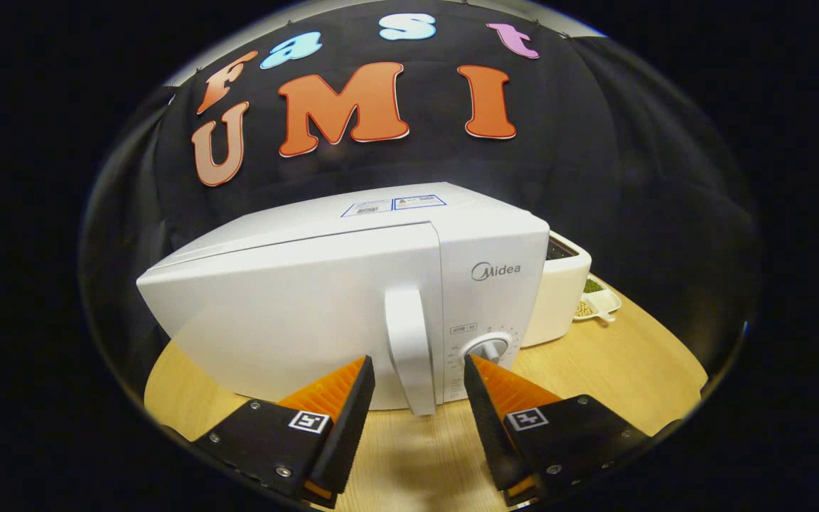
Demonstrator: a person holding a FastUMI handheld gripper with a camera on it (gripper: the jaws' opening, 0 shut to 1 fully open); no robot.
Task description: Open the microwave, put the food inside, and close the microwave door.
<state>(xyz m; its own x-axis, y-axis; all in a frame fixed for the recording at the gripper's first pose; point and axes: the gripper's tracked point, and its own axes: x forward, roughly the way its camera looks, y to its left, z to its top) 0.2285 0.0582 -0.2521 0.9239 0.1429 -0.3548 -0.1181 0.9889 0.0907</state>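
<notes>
A white microwave (296,299) stands on the wooden table (630,363), its door shut. A vertical white handle (409,348) runs down the door's right side, beside a control panel with a round dial (489,350). My gripper (418,366) is open, its two fingers on either side of the handle's lower part, close to it but not pressing on it. The left fingertip (363,370) is in front of the door, the right fingertip (472,366) just under the dial. A small white dish with food (598,302) lies on the table behind the microwave's right side.
A white boxy appliance (559,291) stands right behind the microwave, to its right, next to the dish. Bare wooden table stretches in front of the microwave and to the right. Black cloth walls the booth behind.
</notes>
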